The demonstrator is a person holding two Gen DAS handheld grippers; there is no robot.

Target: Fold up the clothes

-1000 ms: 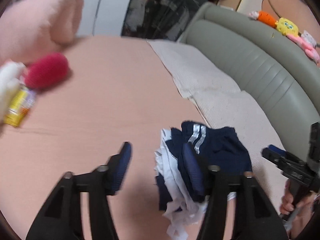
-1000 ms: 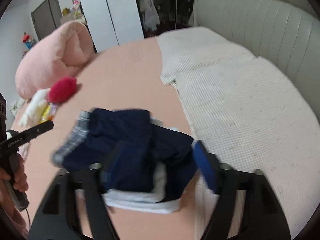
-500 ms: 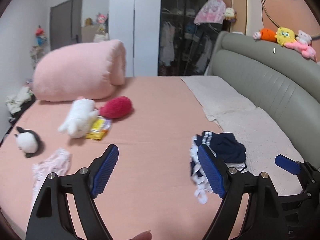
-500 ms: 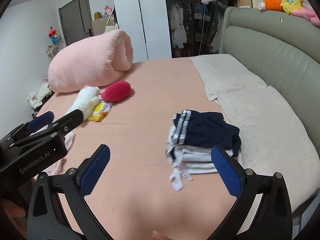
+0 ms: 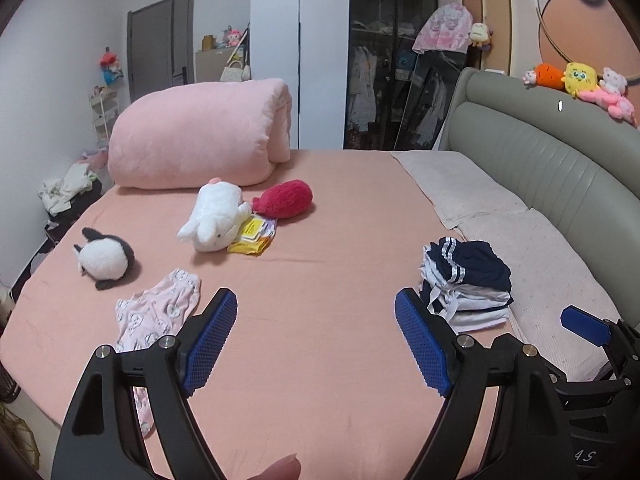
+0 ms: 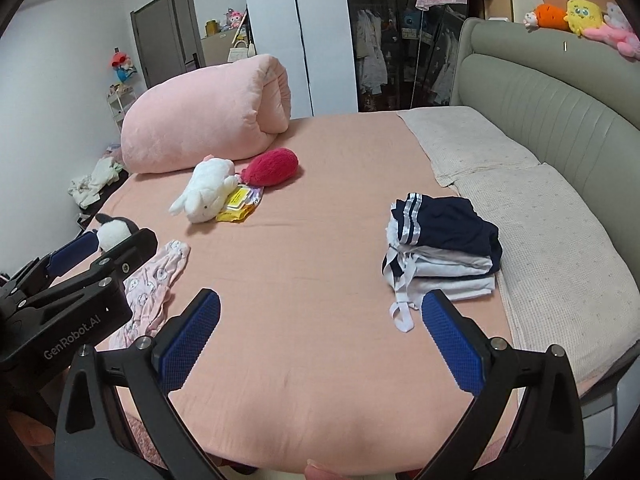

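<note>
Right wrist view: folded stack (image 6: 442, 248) on bed (image 6: 320, 240); both grippers' jaws spread, empty.

Ahead of my tongs spreads a bed (image 5: 340, 220) in a peach sheet. To my right curves a grey padded headboard (image 5: 560, 176), with pale pillows (image 6: 540, 216) along its foot. Straight ahead stand a white wardrobe (image 5: 312, 60) and a dark glass cabinet (image 5: 384, 80). Far left are a white wall (image 5: 52, 100) and a grey door (image 5: 160, 44); a ceiling light glows.
</note>
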